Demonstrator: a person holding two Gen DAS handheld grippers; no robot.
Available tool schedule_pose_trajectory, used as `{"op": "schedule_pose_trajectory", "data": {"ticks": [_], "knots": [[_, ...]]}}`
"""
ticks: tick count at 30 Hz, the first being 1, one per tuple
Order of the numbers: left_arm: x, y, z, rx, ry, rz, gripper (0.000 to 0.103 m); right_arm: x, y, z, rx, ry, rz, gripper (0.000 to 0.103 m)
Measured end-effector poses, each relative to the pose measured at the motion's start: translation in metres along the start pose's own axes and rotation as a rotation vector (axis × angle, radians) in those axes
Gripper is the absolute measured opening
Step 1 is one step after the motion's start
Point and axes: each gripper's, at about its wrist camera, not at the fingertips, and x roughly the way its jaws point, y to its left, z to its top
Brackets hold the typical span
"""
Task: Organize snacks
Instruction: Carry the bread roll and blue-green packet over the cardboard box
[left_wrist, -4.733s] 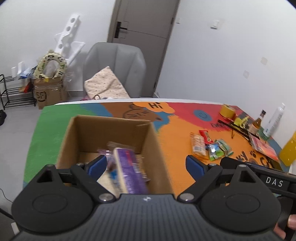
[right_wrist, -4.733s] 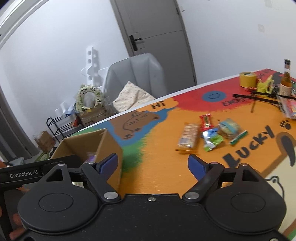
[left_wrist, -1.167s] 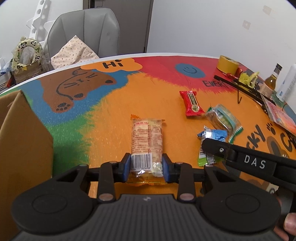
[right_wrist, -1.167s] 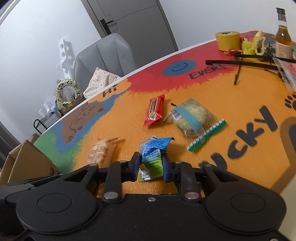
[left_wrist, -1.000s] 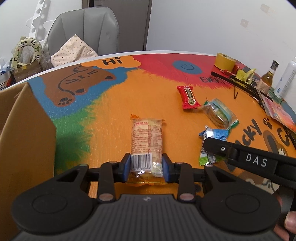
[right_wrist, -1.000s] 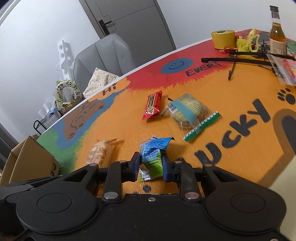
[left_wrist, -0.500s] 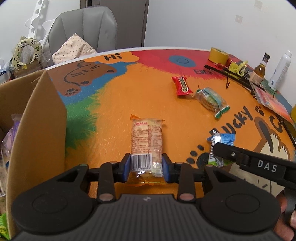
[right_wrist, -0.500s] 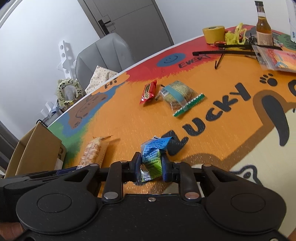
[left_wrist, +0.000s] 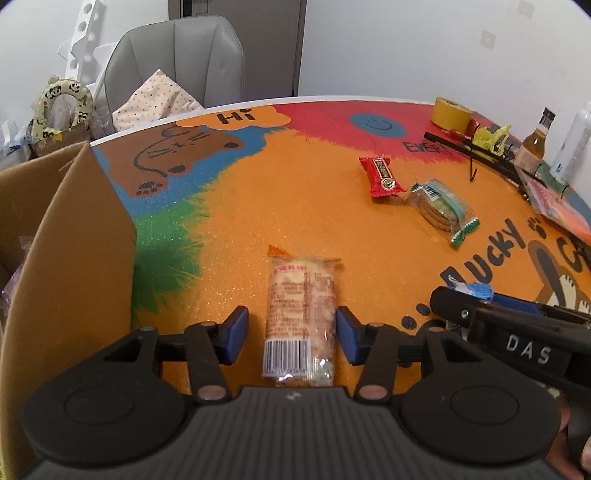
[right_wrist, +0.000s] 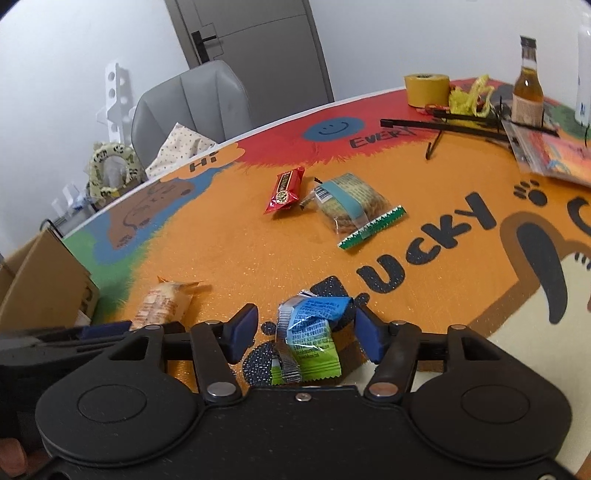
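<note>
Starting at the far left, the cardboard box (left_wrist: 70, 258) stands open-topped on the bench (left_wrist: 258, 206), its near wall just left of the left gripper (left_wrist: 291, 332). That gripper is released: its jaws have just been opening, and the cracker pack (left_wrist: 301, 314) lies between the blue pads with a gap on each side, so nothing presses on it. The pack looks light and fairly stiff along its length, a stack of brittle biscuits in thin, slick film. A firm squeeze could crack them, so I would take it across its short width near the barcode end or the middle, with only light pressure.

Moving right, the right gripper (right_wrist: 306, 332) is likewise let go, its jaws also just opened, with the blue-and-green sachet (right_wrist: 308, 339) lying loose between the pads. This one is crumpled foil, soft, very light and slippery; it will buckle rather than resist. The flat green body near the gripper offers a better hold than the twisted blue top, and the pads should close well over it so it does not slide out.

Farther off and to the right lie the red bar (right_wrist: 286, 188) and, just beside it, the clear biscuit bag (right_wrist: 349, 203), both still on the bench and well apart from the box. The bar seems small and firm; the bag seems loose and crushable.
</note>
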Motion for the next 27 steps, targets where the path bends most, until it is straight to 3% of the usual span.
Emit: {"op": "schedule_pose_trajectory", "data": {"ticks": [1,2,4,6,27], "knots": [[0.0,-0.001,0.0,0.003,-0.002,0.0,0.05,0.0,0.001,0.0,-0.007,0.001,-0.008,0.039],[0.001,-0.001,0.0,0.005,-0.001,-0.003,0.05,0.0,0.001,0.0,-0.008,0.001,-0.021,0.035],[0.0,-0.002,0.0,0.014,-0.002,-0.023,0.04,-0.001,-0.002,0.002,0.005,0.008,-0.008,0.032],[-0.001,-0.004,0.001,0.014,0.004,-0.037,0.034,-0.003,-0.004,0.002,0.018,0.011,0.012,0.032],[-0.076,0.012,0.007,0.0,-0.126,-0.085,0.034,-0.057,0.029,0.011,0.022,-0.1,0.094,0.032]]}}
